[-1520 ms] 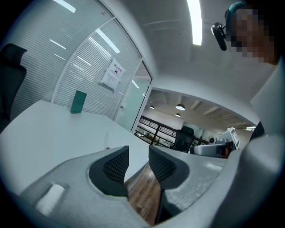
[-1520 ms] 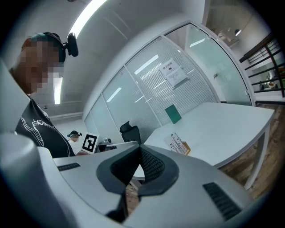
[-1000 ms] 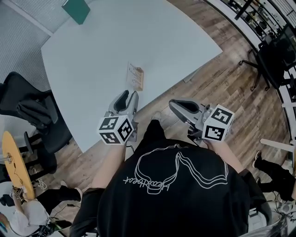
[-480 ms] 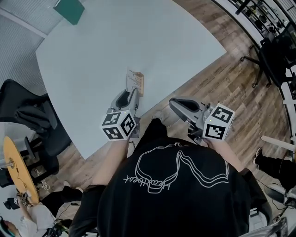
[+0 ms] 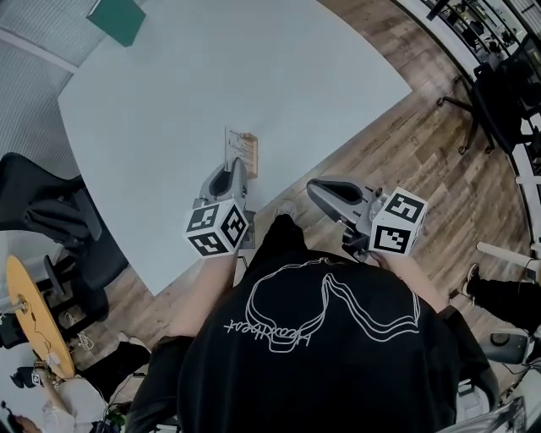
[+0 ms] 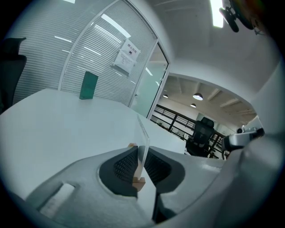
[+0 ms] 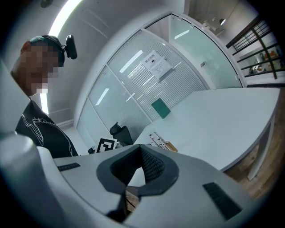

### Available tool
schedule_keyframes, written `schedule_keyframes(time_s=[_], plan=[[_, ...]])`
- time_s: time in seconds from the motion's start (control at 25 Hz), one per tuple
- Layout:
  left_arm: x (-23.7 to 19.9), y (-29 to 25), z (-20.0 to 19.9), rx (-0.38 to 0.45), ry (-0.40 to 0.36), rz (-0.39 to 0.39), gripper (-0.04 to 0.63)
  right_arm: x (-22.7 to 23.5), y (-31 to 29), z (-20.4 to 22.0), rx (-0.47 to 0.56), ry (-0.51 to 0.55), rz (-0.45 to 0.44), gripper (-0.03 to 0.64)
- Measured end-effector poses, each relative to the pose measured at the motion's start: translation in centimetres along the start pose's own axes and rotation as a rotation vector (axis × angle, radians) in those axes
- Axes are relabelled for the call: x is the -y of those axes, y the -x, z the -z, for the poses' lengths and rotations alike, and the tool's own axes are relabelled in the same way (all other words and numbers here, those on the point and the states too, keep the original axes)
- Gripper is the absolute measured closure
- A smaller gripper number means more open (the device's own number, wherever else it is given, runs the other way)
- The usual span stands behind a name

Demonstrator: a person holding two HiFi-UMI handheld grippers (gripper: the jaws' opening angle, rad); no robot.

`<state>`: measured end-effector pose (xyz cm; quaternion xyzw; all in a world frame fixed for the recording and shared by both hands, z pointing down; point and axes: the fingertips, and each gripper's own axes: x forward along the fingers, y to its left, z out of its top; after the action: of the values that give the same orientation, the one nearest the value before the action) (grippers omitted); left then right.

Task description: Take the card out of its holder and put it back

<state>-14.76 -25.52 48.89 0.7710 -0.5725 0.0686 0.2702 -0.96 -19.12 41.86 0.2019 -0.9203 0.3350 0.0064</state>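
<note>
**Left gripper.** In the head view the left gripper (image 5: 230, 173) sits left of centre, over the near edge of the pale grey table (image 5: 169, 101). It points toward the upper part of the frame. Its jaws have just been closing. In the left gripper view both ribbed pads (image 6: 127, 164) lie against the faces of the clear plastic card (image 6: 144, 136), one pad on each side. The card stands upright and edge-on between them, with its top edge above the jaw tips.

**Card and holder.** The lower edge of the card is seated in the small wooden block holder (image 6: 139, 182). The holder rests on the table between the jaws, and one end of it shows at lower centre of the left gripper view. In the head view the card and holder appear just above the left jaw tips, close to the table edge.

**Right gripper.** The right gripper (image 5: 325, 191) is right of centre in the head view, over the wood-pattern floor (image 5: 406, 144) and off the table. It is well apart from the card. In the right gripper view its jaw tips meet and nothing is held between them.

**Surroundings.** A green rectangular panel (image 5: 117, 17) lies at the far side of the table, at upper left. A black office chair (image 5: 46, 211) stands at the left edge of the frame.
</note>
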Motion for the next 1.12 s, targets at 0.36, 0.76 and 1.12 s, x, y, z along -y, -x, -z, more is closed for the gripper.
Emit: schedule_keyframes(time_s=[0.36,0.76,1.12], plan=[[-0.4,0.1,0.1,-0.002,-0.002,-0.033,0.558,0.0,0.1,0.1,0.001,-0.001,-0.003,0.607],[-0.1,0.1,-0.1,-0.001,0.004,-0.052,0.561,0.0,0.7,0.1,0.002,0.006,0.000,0.607],[0.6,0.7,-1.0,0.027,-0.024,-0.062,0.563,-0.5,1.8,0.3,0.018,0.008,0.003,0.607]])
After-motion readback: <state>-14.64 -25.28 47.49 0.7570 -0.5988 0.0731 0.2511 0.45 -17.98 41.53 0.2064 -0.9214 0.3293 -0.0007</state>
